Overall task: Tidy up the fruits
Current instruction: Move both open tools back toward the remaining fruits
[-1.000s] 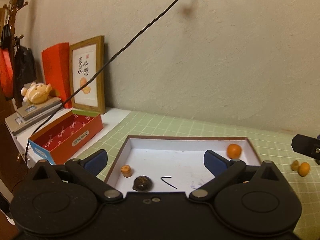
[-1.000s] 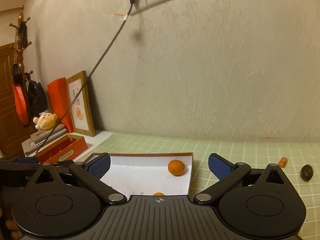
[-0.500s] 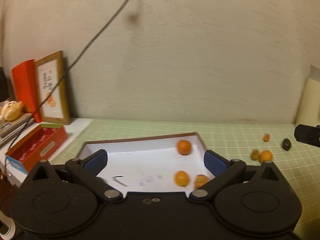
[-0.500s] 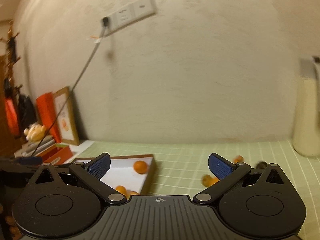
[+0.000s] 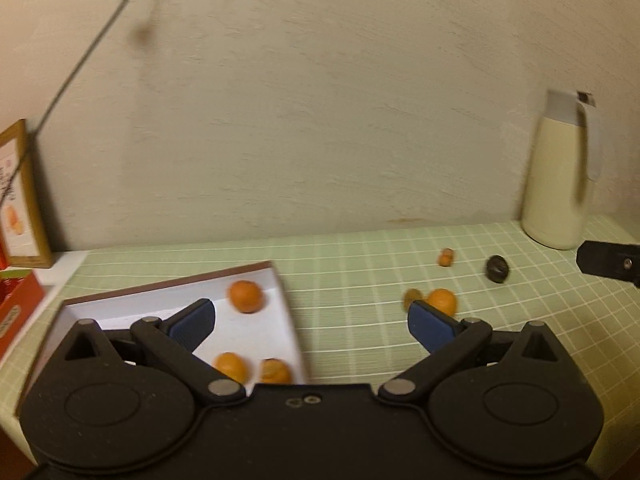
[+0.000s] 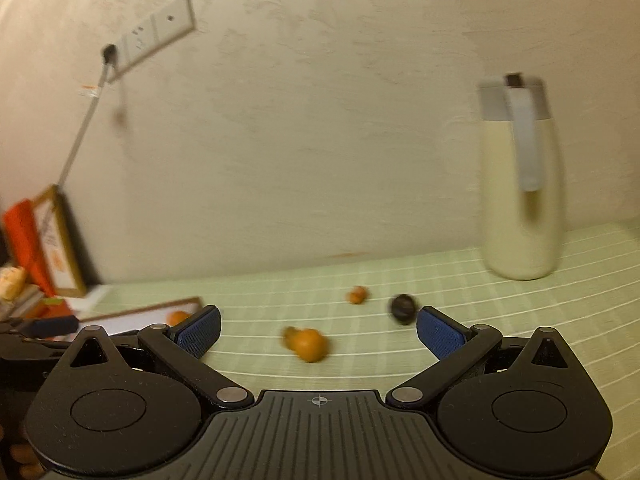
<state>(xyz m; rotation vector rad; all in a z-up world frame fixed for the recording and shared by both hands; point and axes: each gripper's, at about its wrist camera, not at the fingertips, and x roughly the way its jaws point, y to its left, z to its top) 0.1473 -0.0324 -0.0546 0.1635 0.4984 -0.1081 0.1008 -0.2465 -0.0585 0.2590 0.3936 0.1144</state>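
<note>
Three fruits [image 5: 245, 296] in tray [image 5: 286, 312] (others on mat [image 5: 360, 264], right)

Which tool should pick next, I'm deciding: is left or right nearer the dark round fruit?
Right. The dark fruit lies just ahead of the right tool, by its right fingertip; it sits farther off, ahead and right of the left tool.

Right gripper [image 6: 318, 330], jaws spread wide and empty, above a green checked tablecloth [image 6: 520, 320]. Between the blue fingertips [image 6: 199, 330] lies an orange [image 6: 310, 345], a smaller fruit touching its left side. Farther off sit a small orange fruit [image 6: 356, 294] and, just right of it, a dark round fruit [image 6: 403, 309]. Far right, a cream flask [image 6: 520, 184] stands by the wall. At left, a white tray [image 6: 132, 314] holding another orange [image 6: 178, 317]; the view is blurred.
</note>
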